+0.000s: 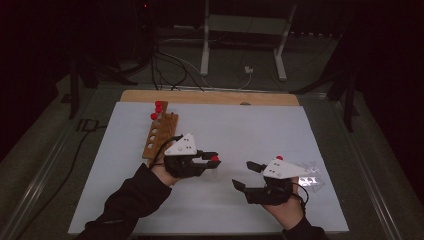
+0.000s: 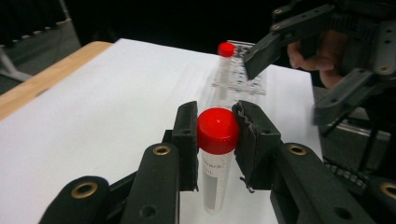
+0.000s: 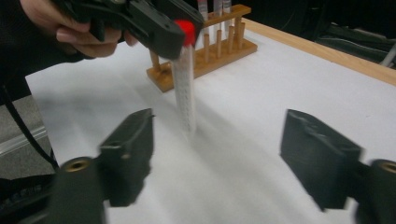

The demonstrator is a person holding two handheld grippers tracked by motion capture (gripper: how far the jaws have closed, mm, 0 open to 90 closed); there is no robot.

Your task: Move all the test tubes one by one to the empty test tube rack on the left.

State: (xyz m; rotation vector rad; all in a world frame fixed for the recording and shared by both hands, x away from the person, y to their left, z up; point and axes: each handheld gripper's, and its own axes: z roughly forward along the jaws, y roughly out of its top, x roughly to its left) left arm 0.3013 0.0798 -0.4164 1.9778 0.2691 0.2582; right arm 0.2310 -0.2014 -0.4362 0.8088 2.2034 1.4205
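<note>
A clear tube with a red cap [image 2: 217,130] hangs upright between the pads of my left gripper [image 2: 217,140], which is shut on it just below the cap. In the high view the left gripper [image 1: 212,161] holds this tube [image 1: 215,158] over the middle of the white sheet, right of the wooden rack [image 1: 160,132]. My right gripper [image 1: 242,175] stands open a little to its right, with nothing between its jaws. From the right gripper view, the open right gripper [image 3: 217,149] faces the tube [image 3: 187,84], which hangs from the left gripper [image 3: 161,30] farther off.
The wooden rack [image 3: 210,51] holds red-capped tubes [image 1: 157,107] at its far end and has several free holes. A clear plastic holder [image 1: 310,177] near the right hand carries another red-capped tube [image 2: 225,51]. The white sheet [image 1: 240,130] covers the wooden table [image 1: 210,96].
</note>
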